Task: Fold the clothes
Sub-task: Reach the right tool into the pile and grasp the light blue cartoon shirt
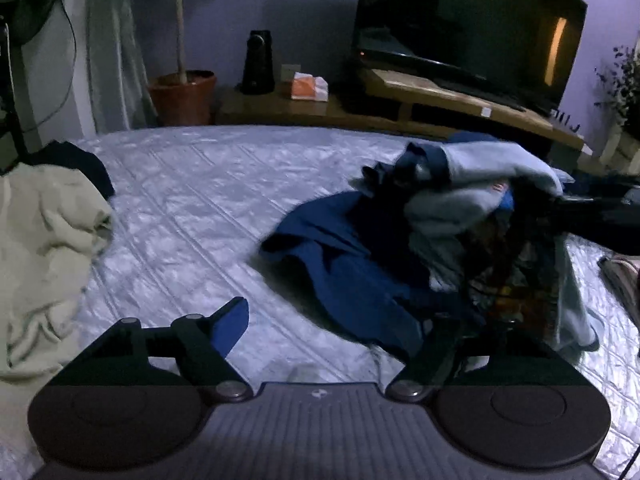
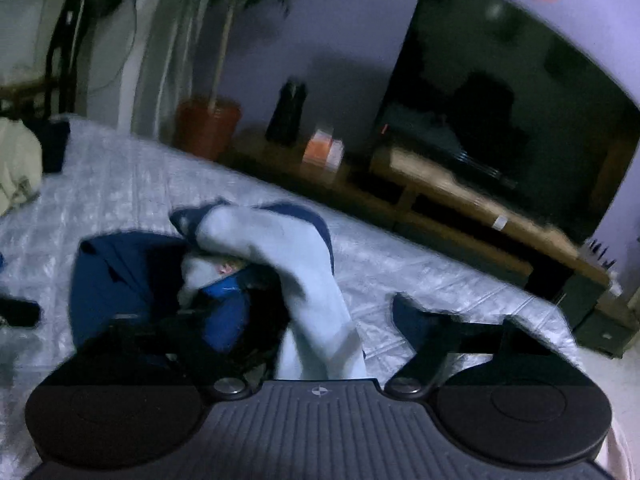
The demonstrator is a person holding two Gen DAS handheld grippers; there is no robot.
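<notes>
A heap of clothes lies on the quilted grey bed cover (image 1: pixel 208 208): a dark blue garment (image 1: pixel 344 264) under a pale blue sweatshirt (image 1: pixel 476 176). My left gripper (image 1: pixel 340 320) is open, its left finger (image 1: pixel 230 326) over bare cover and its right finger at the edge of the blue garment. In the right wrist view the pale blue sweatshirt (image 2: pixel 304 280) drapes between the fingers of my right gripper (image 2: pixel 312 320), which stands wide open; the dark blue garment (image 2: pixel 120 276) lies to its left. The right gripper's dark body (image 1: pixel 600 216) reaches into the heap from the right.
A cream garment (image 1: pixel 44 264) and a dark one (image 1: pixel 80 164) lie at the bed's left side. Beyond the bed are a low wooden stand (image 1: pixel 440 100) with a television (image 1: pixel 472 28), a potted tree (image 1: pixel 184 96), a black machine (image 1: pixel 258 62) and an orange box (image 1: pixel 308 86).
</notes>
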